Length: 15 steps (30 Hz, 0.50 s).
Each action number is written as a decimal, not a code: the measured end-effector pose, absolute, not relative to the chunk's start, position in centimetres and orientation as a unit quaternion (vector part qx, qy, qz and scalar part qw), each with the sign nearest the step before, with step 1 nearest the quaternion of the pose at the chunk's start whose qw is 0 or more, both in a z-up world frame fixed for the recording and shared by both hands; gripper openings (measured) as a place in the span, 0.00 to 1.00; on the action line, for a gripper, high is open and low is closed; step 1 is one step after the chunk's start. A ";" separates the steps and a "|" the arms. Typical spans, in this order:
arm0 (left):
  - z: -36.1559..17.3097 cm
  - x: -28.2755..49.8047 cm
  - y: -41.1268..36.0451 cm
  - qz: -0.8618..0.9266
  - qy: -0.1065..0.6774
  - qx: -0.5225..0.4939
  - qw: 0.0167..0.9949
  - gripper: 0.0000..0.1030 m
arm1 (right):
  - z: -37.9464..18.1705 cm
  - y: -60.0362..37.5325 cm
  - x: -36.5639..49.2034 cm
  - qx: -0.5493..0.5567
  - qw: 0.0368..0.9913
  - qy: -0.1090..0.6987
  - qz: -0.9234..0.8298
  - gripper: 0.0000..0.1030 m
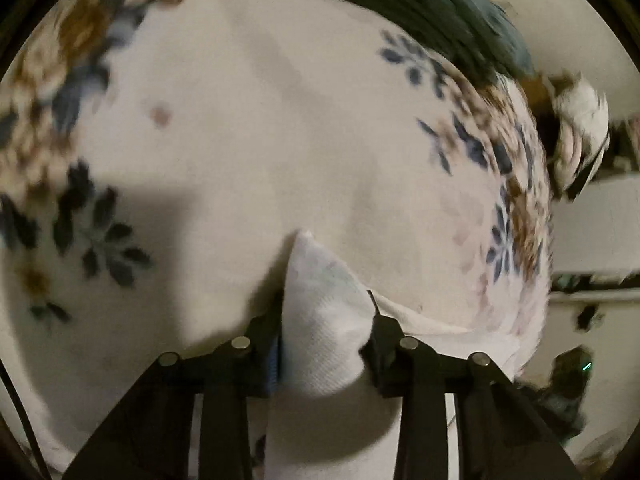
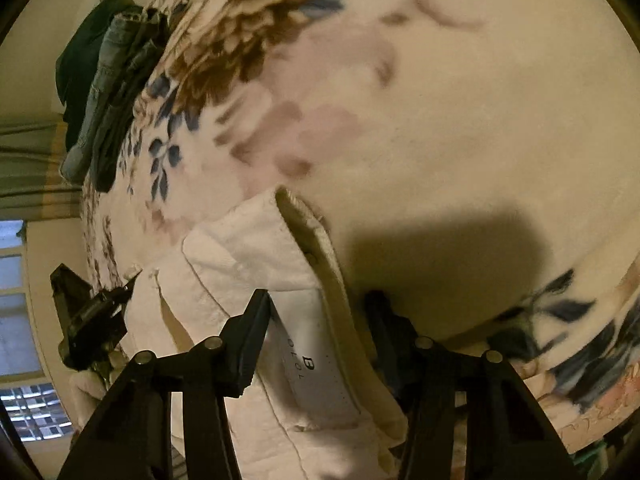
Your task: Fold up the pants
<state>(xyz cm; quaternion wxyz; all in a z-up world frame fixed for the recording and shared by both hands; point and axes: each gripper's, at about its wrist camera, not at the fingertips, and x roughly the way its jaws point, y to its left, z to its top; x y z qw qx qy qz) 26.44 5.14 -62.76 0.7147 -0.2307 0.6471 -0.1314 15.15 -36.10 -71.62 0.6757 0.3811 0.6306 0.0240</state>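
While we look along the left gripper (image 1: 326, 320), we see its two black fingers (image 1: 260, 336) pressed against either side of a bunched fold of the white pants (image 1: 324, 336), so it is clamped on the cloth. The pants rise to a peak between the fingers, above a cream bedspread (image 1: 248, 120) printed with blue and brown flowers. A pile of dark green and blue clothes (image 1: 420, 4) lies at the far edge of the bedspread. Through the right wrist camera, the right gripper (image 2: 316, 312) straddles the waistband (image 2: 320, 256) of the pants (image 2: 248, 248), with a white label bearing the letter B (image 2: 316, 376) showing between its fingers (image 2: 252, 332). The fingers stand well apart with cloth filling the gap; we cannot tell whether they actually pinch it. To the left, the other gripper (image 2: 120, 296) touches the pants at their edge. The garment lies across the bedspread (image 2: 460, 120), and folded jeans and dark clothes (image 2: 108, 88) sit far off by a window (image 2: 16, 300).
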 end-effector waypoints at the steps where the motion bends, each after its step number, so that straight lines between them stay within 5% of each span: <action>1: -63.1 26.4 5.9 -0.129 0.645 -0.267 0.704 0.30 | -71.5 -36.0 15.4 0.370 0.677 0.636 0.021 0.51; 5: -63.6 25.3 8.8 -0.134 0.632 -0.402 0.649 0.35 | -71.5 -37.0 15.4 0.407 0.648 0.644 0.029 0.59; 7: -61.9 24.4 9.0 -0.145 0.628 -0.393 0.655 0.47 | -70.8 -37.6 14.5 0.421 0.642 0.640 0.042 0.74; 9: -60.0 23.2 9.1 -0.148 0.622 -0.368 0.675 0.82 | -70.2 -38.0 13.4 0.426 0.648 0.628 0.062 0.85; 15: -59.4 18.0 8.6 -0.164 0.636 -0.314 0.686 0.86 | -74.4 -37.2 9.9 0.474 0.591 0.641 0.125 0.86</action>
